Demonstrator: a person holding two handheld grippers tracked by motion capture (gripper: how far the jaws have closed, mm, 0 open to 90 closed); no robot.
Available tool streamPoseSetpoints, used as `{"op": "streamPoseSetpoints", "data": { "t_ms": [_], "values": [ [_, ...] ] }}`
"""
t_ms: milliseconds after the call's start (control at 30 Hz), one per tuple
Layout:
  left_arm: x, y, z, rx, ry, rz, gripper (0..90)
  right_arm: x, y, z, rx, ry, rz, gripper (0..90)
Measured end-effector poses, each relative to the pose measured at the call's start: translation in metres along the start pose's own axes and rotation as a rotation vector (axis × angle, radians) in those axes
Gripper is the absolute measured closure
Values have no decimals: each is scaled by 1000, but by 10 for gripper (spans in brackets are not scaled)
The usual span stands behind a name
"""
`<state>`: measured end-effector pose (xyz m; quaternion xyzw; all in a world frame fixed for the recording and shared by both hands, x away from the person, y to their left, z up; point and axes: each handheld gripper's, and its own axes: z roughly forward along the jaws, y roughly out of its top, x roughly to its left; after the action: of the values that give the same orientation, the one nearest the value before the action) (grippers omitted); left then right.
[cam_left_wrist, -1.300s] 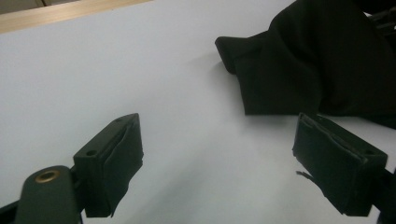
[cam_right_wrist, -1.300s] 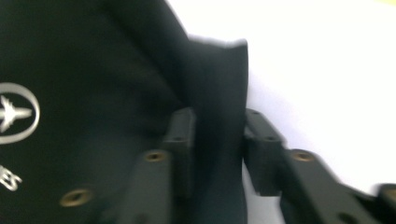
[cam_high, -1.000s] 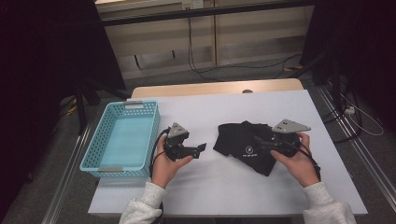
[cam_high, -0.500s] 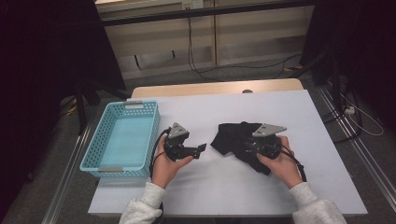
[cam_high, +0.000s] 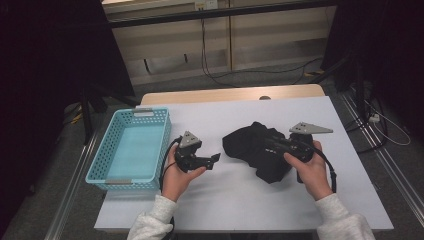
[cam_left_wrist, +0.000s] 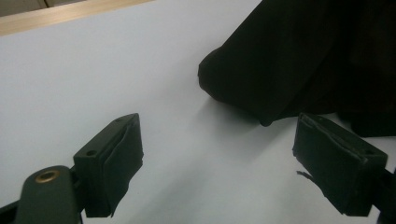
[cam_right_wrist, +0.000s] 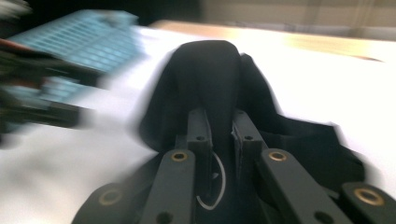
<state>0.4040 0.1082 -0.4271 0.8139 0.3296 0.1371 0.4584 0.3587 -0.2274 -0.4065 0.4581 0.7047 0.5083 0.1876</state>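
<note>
Beside the left gripper (cam_high: 216, 159), the blue basket (cam_high: 107, 150) holds nothing.

Black cloth (cam_high: 255, 150), light-blue perforated basket (cam_high: 131, 150), white table (cam_high: 240, 195).

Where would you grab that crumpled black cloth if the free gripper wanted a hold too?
Probably the rounded fold at the edge of the black cloth nearest the left gripper, coming in level from the basket side. That edge bulges up off the table, so open jaws could close around it. The right gripper is already shut on the cloth's other part.
</note>
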Motion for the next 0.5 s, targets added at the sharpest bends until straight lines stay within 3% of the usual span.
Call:
{"op": "streamPoseSetpoints", "data": {
  "t_ms": [133, 200, 267, 333, 400, 500],
  "values": [
    [-2, 0, 2, 1, -5, 5, 155, -25, -20, 5, 99, -152, -7, 804],
    [-3, 0, 3, 0, -12, 3, 155, -34, -27, 5, 137, -203, -12, 806],
    [-3, 0, 3, 4, -12, 11, 155, -40, -31, 4, 168, -222, -24, 815],
    [-3, 0, 3, 7, -13, 12, 155, -41, -34, 3, 209, -251, -71, 816],
    [-4, 0, 4, 5, -13, 10, 155, -41, -37, 4, 230, -240, -88, 817],
    [-3, 1, 3, 3, -13, 14, 155, -40, -41, 7, 239, -213, -73, 817]
  ]
}}
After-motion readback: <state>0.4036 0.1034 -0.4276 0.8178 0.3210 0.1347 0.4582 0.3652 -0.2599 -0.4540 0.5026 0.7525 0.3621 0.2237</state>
